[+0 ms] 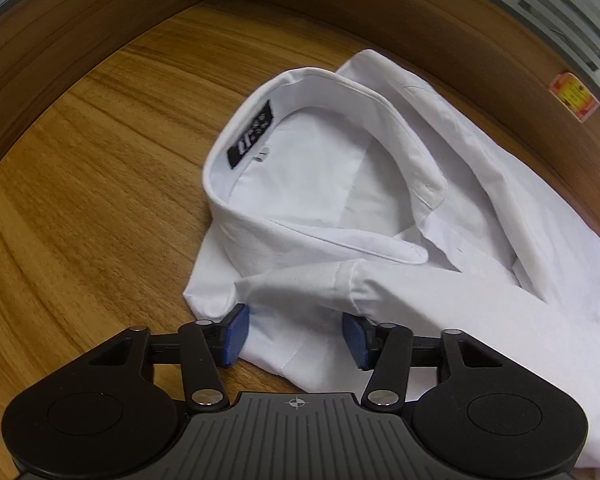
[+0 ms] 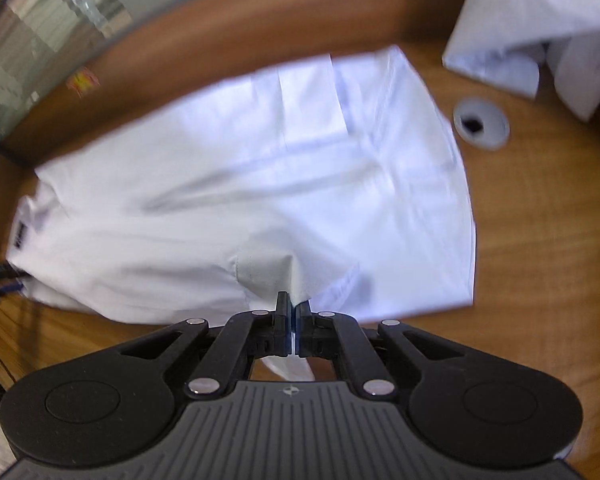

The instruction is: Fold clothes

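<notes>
Your left gripper (image 1: 296,334) sits low with its jaws spread wide, the blue pads (image 1: 236,334) well apart and white cloth lying between them without being pinched. Your right gripper (image 2: 293,312) has its jaws pressed together, clamping a thin fold of white fabric between the fingertips (image 2: 283,305).

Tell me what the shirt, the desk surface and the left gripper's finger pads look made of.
Shirt: woven cotton-like cloth, matte white, with stitched seams and soft creases. Desk: wood-grain, probably laminate, slight sheen. Pads: blue, matte, finely textured, likely rubber or plastic.
</notes>
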The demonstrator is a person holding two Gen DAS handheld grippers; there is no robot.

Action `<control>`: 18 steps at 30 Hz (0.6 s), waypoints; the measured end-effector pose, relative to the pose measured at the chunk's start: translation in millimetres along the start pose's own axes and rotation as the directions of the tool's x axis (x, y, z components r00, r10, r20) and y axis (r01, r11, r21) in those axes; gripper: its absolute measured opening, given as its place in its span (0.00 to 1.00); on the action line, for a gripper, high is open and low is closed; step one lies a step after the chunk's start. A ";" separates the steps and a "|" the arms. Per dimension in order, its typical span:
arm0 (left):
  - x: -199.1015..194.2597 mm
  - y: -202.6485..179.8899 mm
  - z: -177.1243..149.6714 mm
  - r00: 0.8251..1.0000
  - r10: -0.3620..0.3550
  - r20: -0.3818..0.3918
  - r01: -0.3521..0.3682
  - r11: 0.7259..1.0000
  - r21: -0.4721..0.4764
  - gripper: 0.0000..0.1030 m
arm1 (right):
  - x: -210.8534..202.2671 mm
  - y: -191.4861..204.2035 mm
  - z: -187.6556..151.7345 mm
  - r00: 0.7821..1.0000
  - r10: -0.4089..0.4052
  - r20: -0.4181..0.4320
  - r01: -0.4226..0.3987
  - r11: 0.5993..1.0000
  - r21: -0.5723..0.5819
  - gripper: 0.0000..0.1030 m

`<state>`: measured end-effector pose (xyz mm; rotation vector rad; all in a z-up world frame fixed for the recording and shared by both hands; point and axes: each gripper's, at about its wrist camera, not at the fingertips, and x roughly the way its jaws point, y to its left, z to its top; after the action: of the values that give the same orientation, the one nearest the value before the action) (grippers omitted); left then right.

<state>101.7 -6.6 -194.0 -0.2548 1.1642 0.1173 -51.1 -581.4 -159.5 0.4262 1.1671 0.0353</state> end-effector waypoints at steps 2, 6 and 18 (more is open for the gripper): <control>-0.3 1.8 -1.4 1.000 -0.020 0.009 0.020 1.000 0.004 0.57 | 10.0 4.8 -8.2 1.000 -0.018 -0.018 0.018 1.000 -0.015 0.02; -9.2 11.8 -8.0 0.998 -0.055 0.014 0.055 0.998 -0.030 0.57 | 18.4 16.0 -15.9 0.998 -0.052 -0.028 0.051 0.998 -0.039 0.06; -25.0 15.0 -23.1 0.995 -0.099 -0.016 0.098 0.994 -0.046 0.57 | -7.3 82.2 -22.6 0.983 -0.175 0.059 0.184 0.895 -0.407 0.51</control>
<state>67.8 2.9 -181.6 -0.3534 1.1661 0.0544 -58.5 -500.7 -132.2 -0.0567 1.1379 0.1139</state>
